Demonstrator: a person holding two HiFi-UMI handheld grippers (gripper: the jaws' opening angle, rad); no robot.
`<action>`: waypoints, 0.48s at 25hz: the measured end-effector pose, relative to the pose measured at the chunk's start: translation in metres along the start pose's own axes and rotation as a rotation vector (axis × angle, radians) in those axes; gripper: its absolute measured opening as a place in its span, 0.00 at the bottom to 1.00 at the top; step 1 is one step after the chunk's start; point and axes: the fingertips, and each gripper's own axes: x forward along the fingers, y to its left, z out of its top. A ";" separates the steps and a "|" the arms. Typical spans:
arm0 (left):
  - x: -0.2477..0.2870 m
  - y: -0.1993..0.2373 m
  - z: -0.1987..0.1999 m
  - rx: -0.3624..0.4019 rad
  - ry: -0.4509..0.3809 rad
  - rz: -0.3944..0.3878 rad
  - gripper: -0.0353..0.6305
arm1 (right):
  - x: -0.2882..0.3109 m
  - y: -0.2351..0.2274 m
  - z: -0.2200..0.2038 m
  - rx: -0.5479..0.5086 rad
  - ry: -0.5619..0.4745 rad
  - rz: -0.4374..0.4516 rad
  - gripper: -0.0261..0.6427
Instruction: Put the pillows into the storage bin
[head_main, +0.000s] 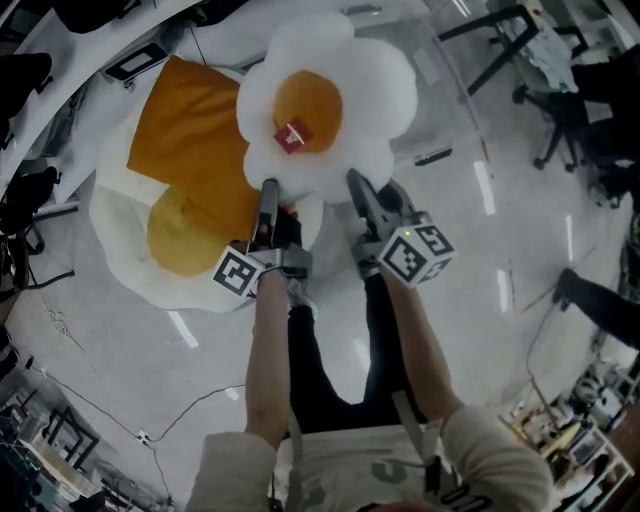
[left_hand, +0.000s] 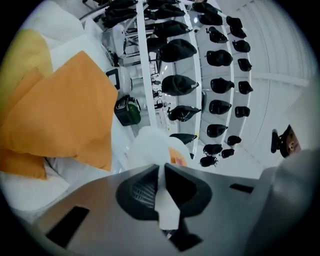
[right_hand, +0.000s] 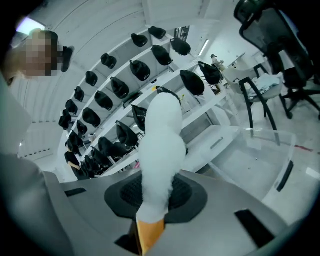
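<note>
The room had a pale, glossy floor (head_main: 120, 340) with office chairs (head_main: 560, 120) at the far right, and both gripper views showed white racks (left_hand: 220, 85) of dark rounded things behind the work. From the head view I saw a fried-egg pillow (head_main: 330, 100), white with an orange yolk and a small red tag (head_main: 292, 135), held up off the floor in front of me by its near edge. The left gripper (head_main: 268, 190) had that edge on one side and the right gripper (head_main: 355, 180) on the other, close together. In the left gripper view the fingers were clamped on a thin white fold of the pillow. In the right gripper view the fingers were pressed on a thicker white roll of it, with an orange patch near the camera. To the left, under and beside the held one, an orange pillow (head_main: 190, 140) lay on top of a larger egg pillow (head_main: 130, 260) on the floor. A clear bin (right_hand: 260, 145) stood on the floor to the right of the held pillow, apart from it
</note>
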 end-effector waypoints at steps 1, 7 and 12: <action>0.015 0.000 -0.010 0.006 0.014 -0.001 0.10 | 0.001 -0.016 0.008 0.010 -0.004 -0.010 0.16; 0.134 0.017 -0.087 0.075 0.089 0.020 0.10 | 0.006 -0.150 0.061 0.137 -0.024 -0.078 0.16; 0.229 0.036 -0.155 0.075 0.165 0.052 0.10 | 0.008 -0.254 0.107 0.195 -0.035 -0.134 0.16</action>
